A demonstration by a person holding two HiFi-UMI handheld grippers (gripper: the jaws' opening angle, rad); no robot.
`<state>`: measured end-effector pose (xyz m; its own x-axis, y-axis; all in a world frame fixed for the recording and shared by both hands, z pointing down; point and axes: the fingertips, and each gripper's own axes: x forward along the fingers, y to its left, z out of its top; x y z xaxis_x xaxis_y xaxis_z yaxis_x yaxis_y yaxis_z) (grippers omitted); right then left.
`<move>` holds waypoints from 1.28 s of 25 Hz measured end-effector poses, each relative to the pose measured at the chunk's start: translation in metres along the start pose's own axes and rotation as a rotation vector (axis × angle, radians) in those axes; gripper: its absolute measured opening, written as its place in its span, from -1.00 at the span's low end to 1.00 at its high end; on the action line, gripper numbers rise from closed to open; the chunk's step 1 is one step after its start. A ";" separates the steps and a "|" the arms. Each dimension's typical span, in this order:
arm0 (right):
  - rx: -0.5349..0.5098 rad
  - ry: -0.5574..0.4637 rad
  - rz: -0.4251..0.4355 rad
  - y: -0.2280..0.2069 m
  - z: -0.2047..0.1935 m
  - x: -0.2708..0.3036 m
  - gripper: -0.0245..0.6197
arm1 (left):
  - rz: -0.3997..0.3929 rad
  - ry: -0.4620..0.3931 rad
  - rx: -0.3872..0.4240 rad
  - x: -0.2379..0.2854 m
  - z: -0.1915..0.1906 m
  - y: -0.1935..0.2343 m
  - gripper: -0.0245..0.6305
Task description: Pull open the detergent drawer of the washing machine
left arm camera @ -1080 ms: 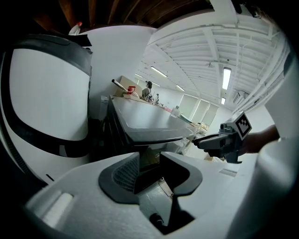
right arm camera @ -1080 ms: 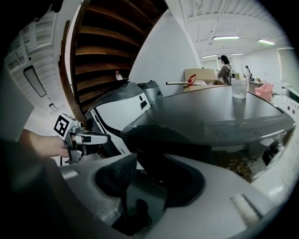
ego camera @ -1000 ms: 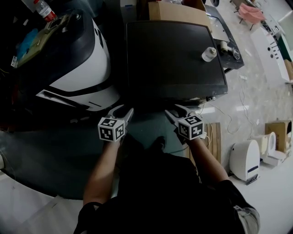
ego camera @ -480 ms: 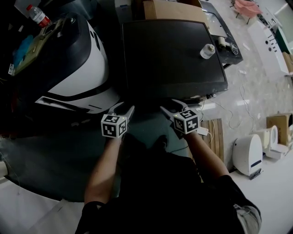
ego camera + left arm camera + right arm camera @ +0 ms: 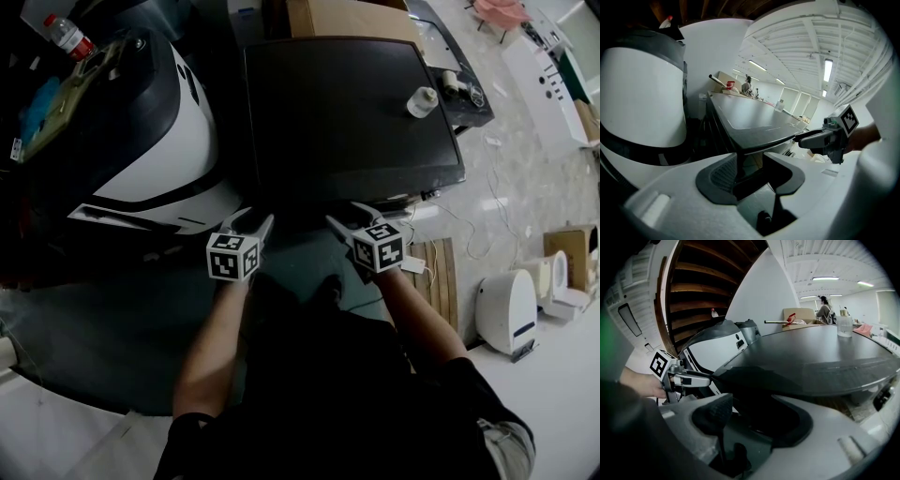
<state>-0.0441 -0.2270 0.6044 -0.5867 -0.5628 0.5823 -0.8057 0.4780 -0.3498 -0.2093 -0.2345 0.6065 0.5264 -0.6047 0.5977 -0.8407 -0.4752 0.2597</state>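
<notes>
Washer [image 5: 347, 112]: drawer unseen, presumably on the front face hidden under the top's near edge.
Left gripper [image 5: 255, 223], right gripper [image 5: 345, 216]: wide, jaws just been opening, nothing between them, near that edge.
Risk: a blind reach catches the top's lip instead of the drawer and slips.

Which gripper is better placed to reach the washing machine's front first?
Left, probably. The left gripper points at the washing machine's front left corner, a likely drawer spot; the right gripper sits below the mid front edge. Both sets of fingers have just been opening, empty. The drawer isn't visible.
</notes>
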 end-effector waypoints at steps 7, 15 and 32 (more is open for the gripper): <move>-0.029 0.014 -0.012 0.001 -0.005 0.003 -0.17 | 0.001 0.004 -0.005 0.000 0.000 -0.001 -0.38; 0.007 0.024 0.012 0.005 -0.003 0.003 -0.17 | 0.003 0.006 -0.025 0.002 -0.002 0.000 -0.35; -0.020 0.026 0.031 0.004 -0.007 0.000 -0.17 | -0.035 -0.003 -0.021 0.000 -0.004 -0.009 -0.38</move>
<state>-0.0471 -0.2203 0.6080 -0.6086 -0.5301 0.5905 -0.7854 0.5084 -0.3531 -0.2024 -0.2277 0.6073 0.5560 -0.5894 0.5861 -0.8242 -0.4826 0.2965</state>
